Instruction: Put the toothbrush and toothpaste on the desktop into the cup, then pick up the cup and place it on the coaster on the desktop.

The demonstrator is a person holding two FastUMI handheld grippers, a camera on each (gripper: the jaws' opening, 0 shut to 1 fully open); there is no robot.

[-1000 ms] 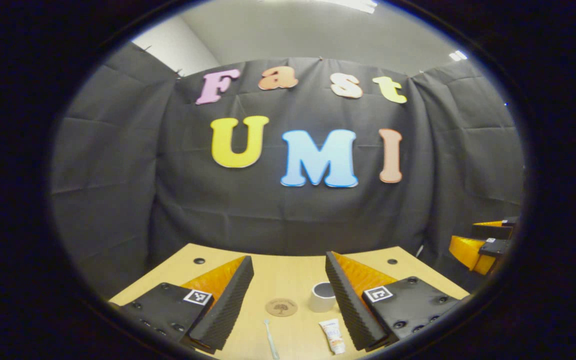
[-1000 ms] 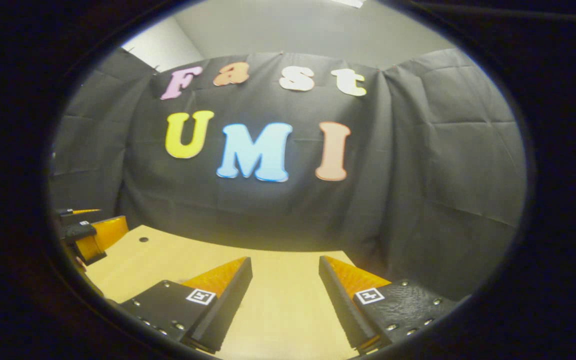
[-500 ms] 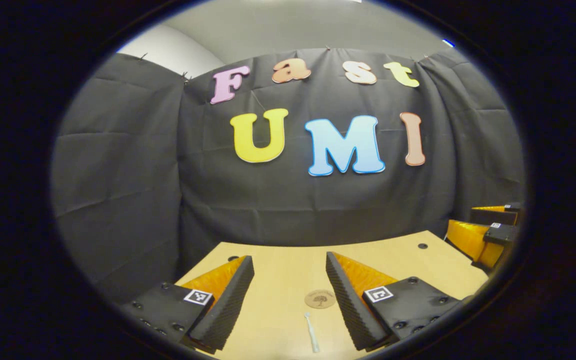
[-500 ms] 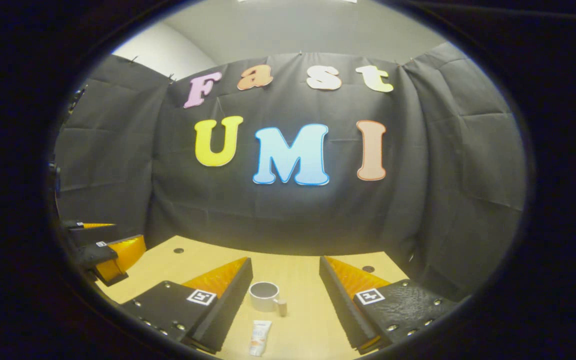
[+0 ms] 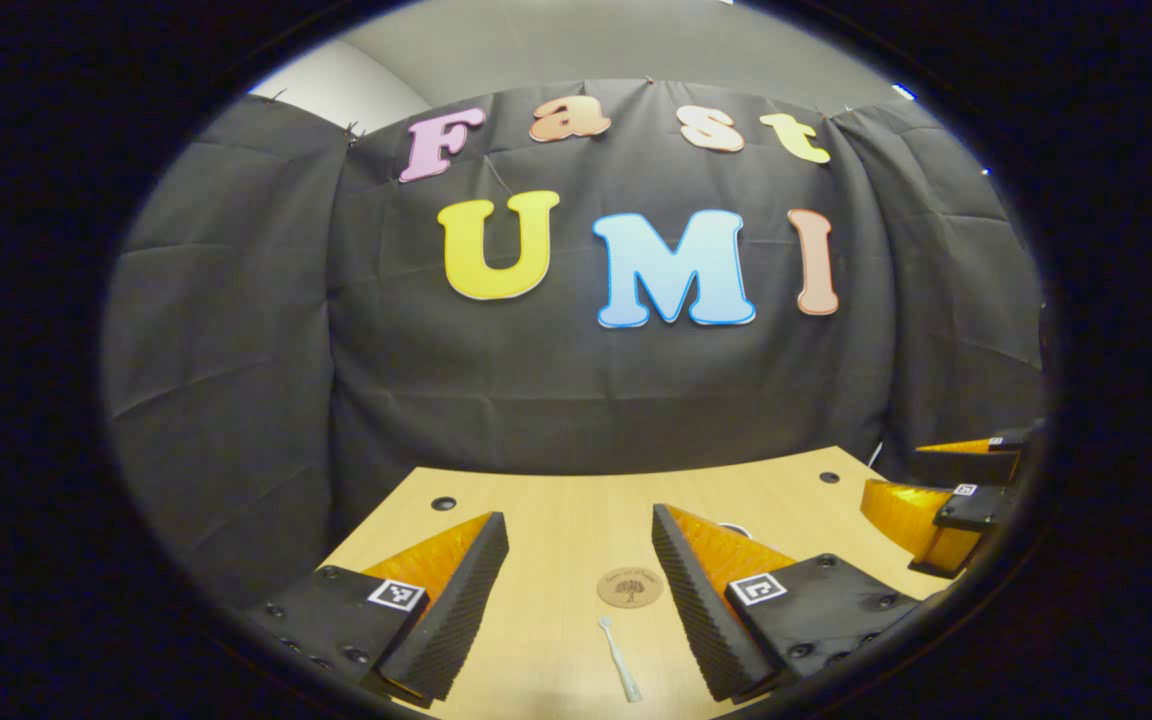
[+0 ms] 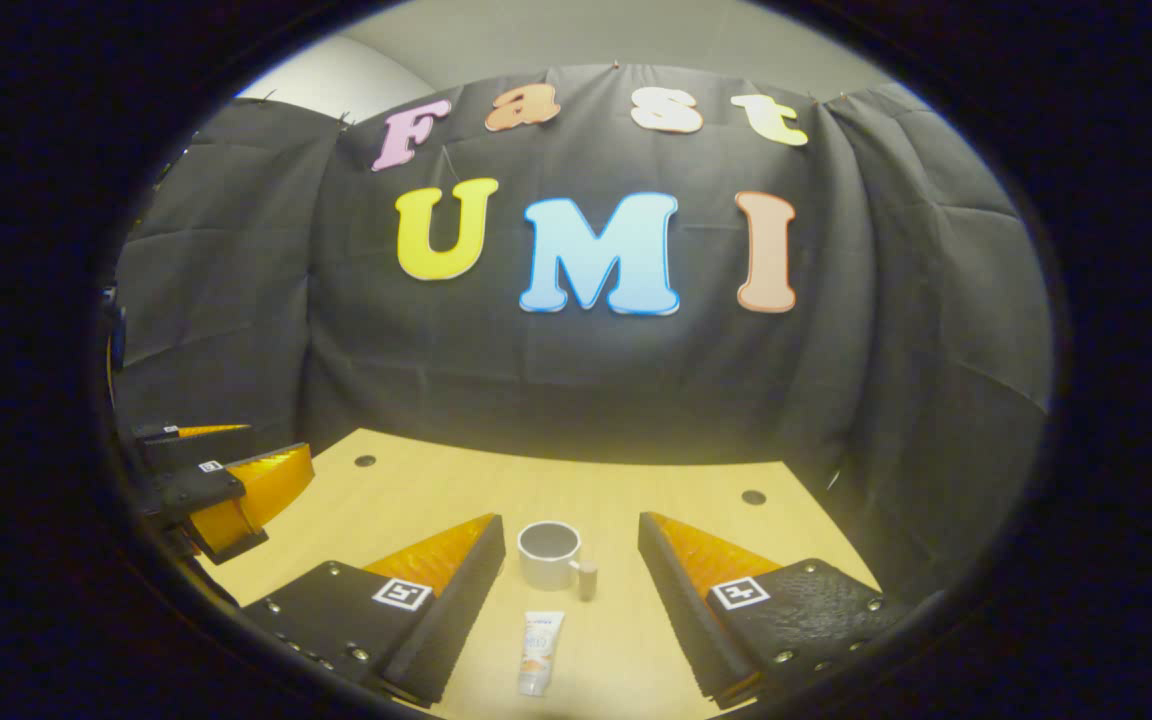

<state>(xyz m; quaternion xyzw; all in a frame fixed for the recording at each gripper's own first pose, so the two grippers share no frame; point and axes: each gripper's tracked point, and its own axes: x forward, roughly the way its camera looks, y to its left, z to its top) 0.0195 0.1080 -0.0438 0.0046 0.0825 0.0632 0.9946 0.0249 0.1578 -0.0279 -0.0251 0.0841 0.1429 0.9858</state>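
In the left gripper view my left gripper (image 5: pixel 578 560) is open above the wooden desktop (image 5: pixel 556 510). Between its fingers lie a pale toothbrush (image 5: pixel 620 659) and, just beyond it, a round brown coaster (image 5: pixel 630 586). A sliver of the white cup's rim (image 5: pixel 734 526) peeks over the right finger. My right gripper (image 6: pixel 571 560) is open in the right gripper view; a white cup (image 6: pixel 548 553) with a handle stands between its fingers, and a white toothpaste tube (image 6: pixel 540 652) lies in front of the cup. Each view catches the other gripper (image 5: pixel 946 495) (image 6: pixel 221 485) at its side.
The desktop has small dark holes (image 5: pixel 443 503) (image 6: pixel 753 497) near its far corners. Black cloth (image 6: pixel 586 380) closes the booth right behind the desk's far edge.
Both views have tilted down and drawn nearer the desk. The cup and toothpaste sit larger and more central between the right fingers; the toothbrush and coaster have shifted slightly left in the left gripper view.
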